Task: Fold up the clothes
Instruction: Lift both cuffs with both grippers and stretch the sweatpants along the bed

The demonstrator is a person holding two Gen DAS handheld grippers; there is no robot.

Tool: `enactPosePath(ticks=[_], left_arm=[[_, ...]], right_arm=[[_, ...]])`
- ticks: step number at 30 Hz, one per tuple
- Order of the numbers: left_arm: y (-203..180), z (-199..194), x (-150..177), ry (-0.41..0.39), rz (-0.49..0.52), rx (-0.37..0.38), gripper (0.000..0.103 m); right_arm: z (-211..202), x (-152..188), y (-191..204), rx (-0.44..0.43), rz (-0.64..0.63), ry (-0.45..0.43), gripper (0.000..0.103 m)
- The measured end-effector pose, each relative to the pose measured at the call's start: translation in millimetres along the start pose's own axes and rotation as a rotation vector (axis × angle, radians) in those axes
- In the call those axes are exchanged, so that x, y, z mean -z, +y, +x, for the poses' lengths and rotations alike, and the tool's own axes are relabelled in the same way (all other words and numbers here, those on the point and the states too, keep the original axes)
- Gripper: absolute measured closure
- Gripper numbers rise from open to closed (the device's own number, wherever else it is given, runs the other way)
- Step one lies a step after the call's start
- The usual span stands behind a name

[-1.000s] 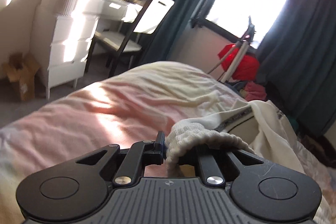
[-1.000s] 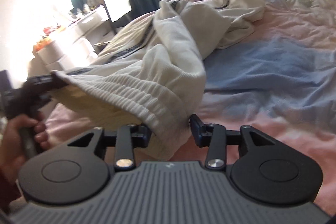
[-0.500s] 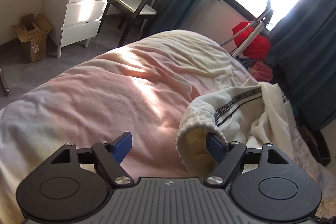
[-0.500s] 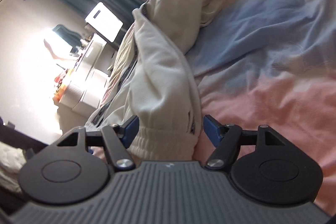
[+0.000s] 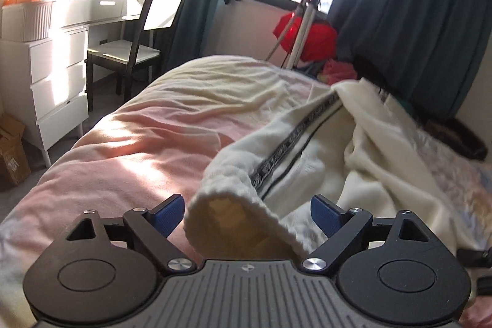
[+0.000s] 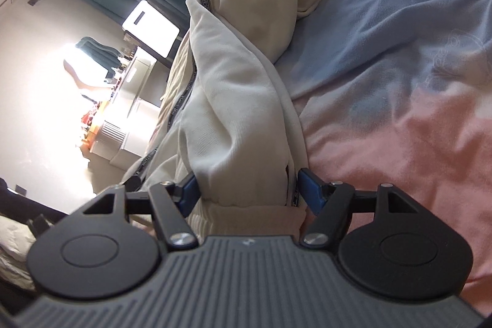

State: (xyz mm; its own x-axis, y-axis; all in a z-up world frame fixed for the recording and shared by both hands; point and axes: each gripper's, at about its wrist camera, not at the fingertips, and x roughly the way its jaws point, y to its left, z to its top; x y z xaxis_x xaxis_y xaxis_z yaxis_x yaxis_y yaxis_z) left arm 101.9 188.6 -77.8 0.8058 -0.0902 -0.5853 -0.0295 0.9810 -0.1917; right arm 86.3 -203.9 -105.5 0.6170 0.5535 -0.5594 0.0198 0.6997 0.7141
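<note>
The left gripper is released: its two blue pads stand wide apart, and the ribbed hem of the cream garment lies between them with a gap on each side, so nothing is pinched. The hem curls up in a loop just in front of the gripper body, and the yellowish inner side shows.

The right gripper is also opened, but less wide. A thick fold of the same cream garment fills the space between its pads; the left pad touches the cloth or is very close to it, the right pad is just beside the dark zipper edge. The cloth does not look squeezed, so I judge it is not grasped, only lying in the jaws.

Farther out, the garment stretches from the near side of the bed to the far side as a long rumpled heap, with the zipper tape running along it. It rests on the pink and blue cover. Beyond the bed, on the left, stand a white dresser and a chair, and curtains hang at the window.

In my judgement the folding is at an early stage. The garment is bunched, not spread flat, and no clean fold is visible; it remains to take the hem, spread it, then fold it
</note>
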Motion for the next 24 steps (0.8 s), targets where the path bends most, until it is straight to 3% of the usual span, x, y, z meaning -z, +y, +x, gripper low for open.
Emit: enactPosePath(ticks=[3, 6, 7, 10, 15, 19, 21, 24], left_arm=[[-2, 15, 0, 0.018, -0.033, -0.047, 0.037], [9, 20, -9, 0.006, -0.166, -0.06, 0.077], [13, 20, -14, -0.001, -0.216, -0.04, 0.081], [20, 16, -43, -0.056, -0.273, -0.012, 0.084], [39, 20, -114, -0.125, -0.316, -0.007, 0.085], [69, 35, -183, -0.154, -0.258, -0.106, 0.085], [85, 57, -186, -0.125, -0.235, -0.123, 0.085], [108, 89, -191, -0.082, -0.202, -0.148, 0.084]], right_arm=[[10, 4, 4, 0.034, -0.059, 0.015, 0.034], [16, 10, 8, 0.054, -0.095, 0.021, 0.052], [16, 12, 8, 0.042, -0.095, 0.023, 0.058], [10, 20, 12, -0.026, -0.022, 0.018, 0.064], [30, 45, 56, -0.184, 0.031, 0.034, 0.069], [94, 51, 112, -0.308, 0.063, 0.063, 0.071], [129, 53, 141, -0.371, 0.077, 0.08, 0.072], [168, 56, 158, -0.371, 0.039, 0.101, 0.072]])
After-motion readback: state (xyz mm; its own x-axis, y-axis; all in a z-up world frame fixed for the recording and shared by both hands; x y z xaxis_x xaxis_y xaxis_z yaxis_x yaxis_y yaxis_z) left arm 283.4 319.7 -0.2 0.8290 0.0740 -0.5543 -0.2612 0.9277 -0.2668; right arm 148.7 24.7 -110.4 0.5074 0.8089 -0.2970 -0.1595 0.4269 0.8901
